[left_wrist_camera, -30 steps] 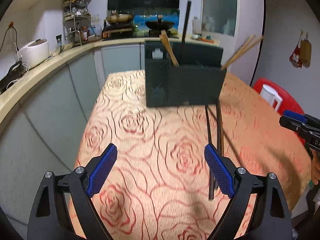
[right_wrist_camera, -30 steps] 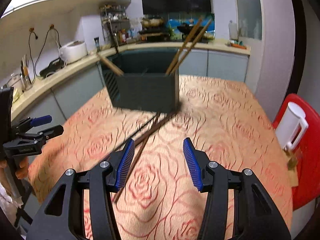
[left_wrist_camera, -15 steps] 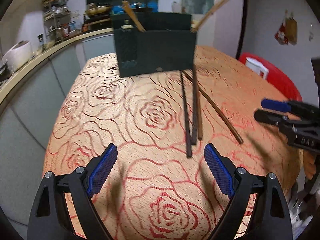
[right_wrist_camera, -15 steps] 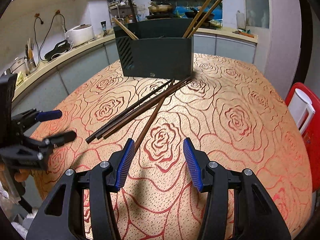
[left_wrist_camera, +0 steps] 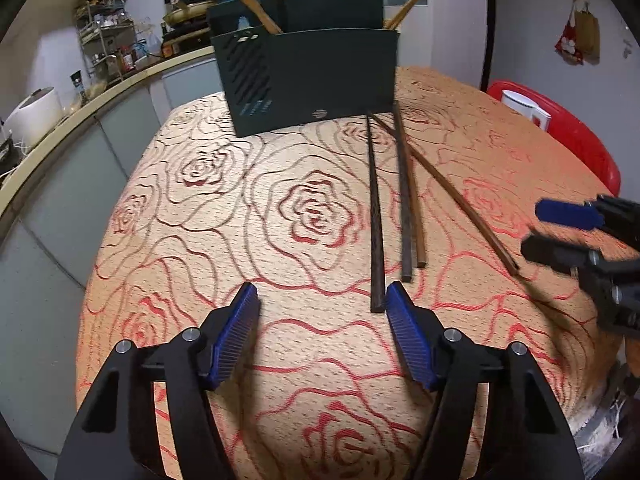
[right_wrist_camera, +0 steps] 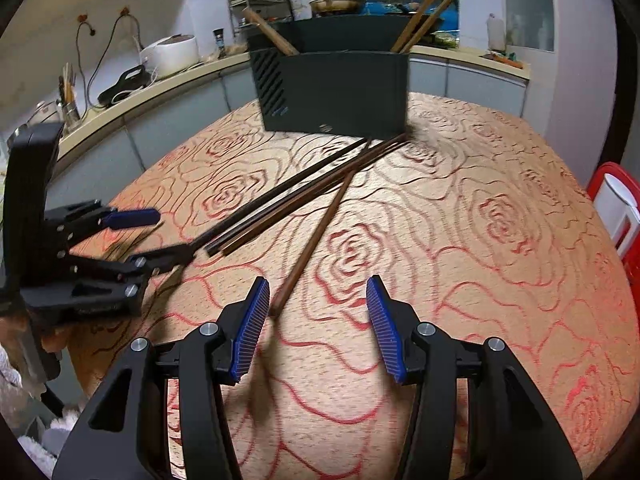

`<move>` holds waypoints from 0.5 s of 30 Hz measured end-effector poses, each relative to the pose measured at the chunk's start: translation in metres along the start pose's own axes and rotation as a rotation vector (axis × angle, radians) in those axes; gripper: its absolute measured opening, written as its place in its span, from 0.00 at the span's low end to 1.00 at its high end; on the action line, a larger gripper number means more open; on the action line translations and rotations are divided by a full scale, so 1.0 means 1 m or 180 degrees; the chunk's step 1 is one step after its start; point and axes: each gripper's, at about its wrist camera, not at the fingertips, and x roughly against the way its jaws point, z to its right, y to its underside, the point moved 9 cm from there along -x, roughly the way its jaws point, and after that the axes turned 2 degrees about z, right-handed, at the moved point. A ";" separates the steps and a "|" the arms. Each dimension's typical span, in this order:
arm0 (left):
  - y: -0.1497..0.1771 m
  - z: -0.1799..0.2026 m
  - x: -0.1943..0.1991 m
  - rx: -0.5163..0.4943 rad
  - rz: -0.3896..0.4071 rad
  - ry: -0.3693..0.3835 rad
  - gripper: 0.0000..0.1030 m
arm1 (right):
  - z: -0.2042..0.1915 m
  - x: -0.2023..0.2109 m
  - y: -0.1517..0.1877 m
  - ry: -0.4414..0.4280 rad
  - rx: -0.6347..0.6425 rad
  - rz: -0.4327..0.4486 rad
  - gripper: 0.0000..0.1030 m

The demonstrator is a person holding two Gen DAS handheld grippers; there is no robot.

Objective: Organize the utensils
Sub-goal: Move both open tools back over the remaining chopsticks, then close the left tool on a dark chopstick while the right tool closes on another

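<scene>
both grippers hang over the rose-patterned tablecloth (left_wrist_camera: 168, 208), jaws spread and holding nothing. the left gripper (left_wrist_camera: 322, 304) has the near tip of the darkest chopstick (left_wrist_camera: 375, 216) just beside its right pad. the right gripper (right_wrist_camera: 318, 300) has the end of a brown chopstick (right_wrist_camera: 316, 236) near its left pad. four loose chopsticks fan out from the dark holder (left_wrist_camera: 308, 80) at the table's far side; more sticks stand inside it.
</scene>
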 end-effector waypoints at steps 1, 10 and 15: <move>0.000 -0.003 0.000 0.0037 -0.0006 -0.0006 0.63 | -0.004 -0.002 0.001 -0.0015 0.0024 -0.0011 0.48; -0.002 -0.001 -0.001 0.0086 0.0008 0.0104 0.48 | -0.012 -0.014 0.004 0.0172 0.0215 0.0029 0.28; -0.003 -0.002 -0.003 0.0118 -0.0001 0.0096 0.48 | 0.005 -0.009 0.005 0.0370 0.0141 0.0022 0.25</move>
